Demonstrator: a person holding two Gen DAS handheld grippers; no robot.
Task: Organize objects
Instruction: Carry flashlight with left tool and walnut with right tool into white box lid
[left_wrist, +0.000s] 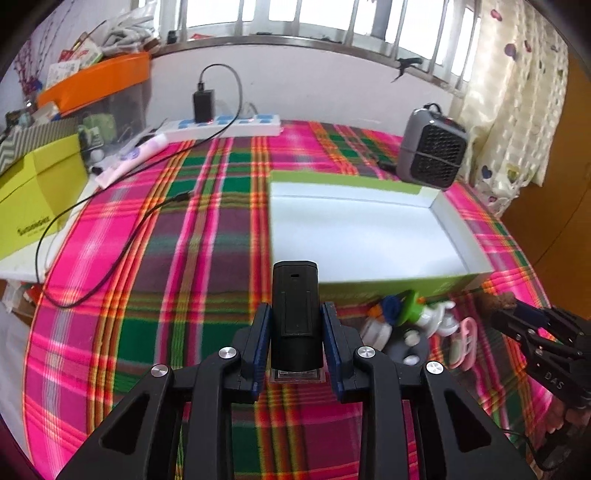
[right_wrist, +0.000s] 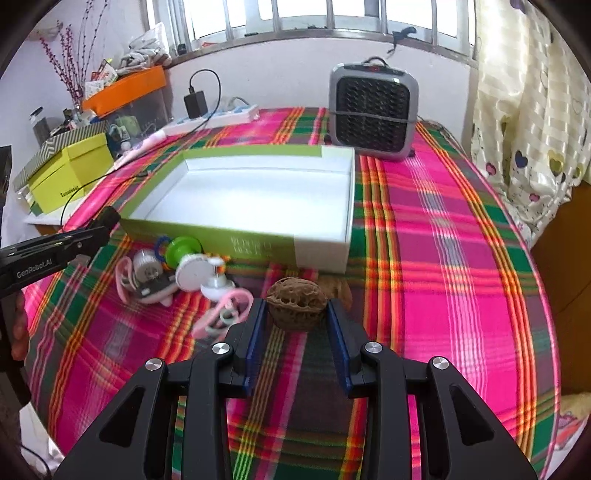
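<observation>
Left gripper (left_wrist: 295, 325): clamped on upright black device (left_wrist: 294, 306). Right gripper (right_wrist: 295, 317): clamped on walnut (right_wrist: 296, 303). Empty box (right_wrist: 258, 192) is located just beyond both.

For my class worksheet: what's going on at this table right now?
A person is tidying up with two handheld grippers. The left gripper clamps a black device; the right gripper clamps a walnut. The open box is empty, and small toys lie on the cloth in front of it.
</observation>
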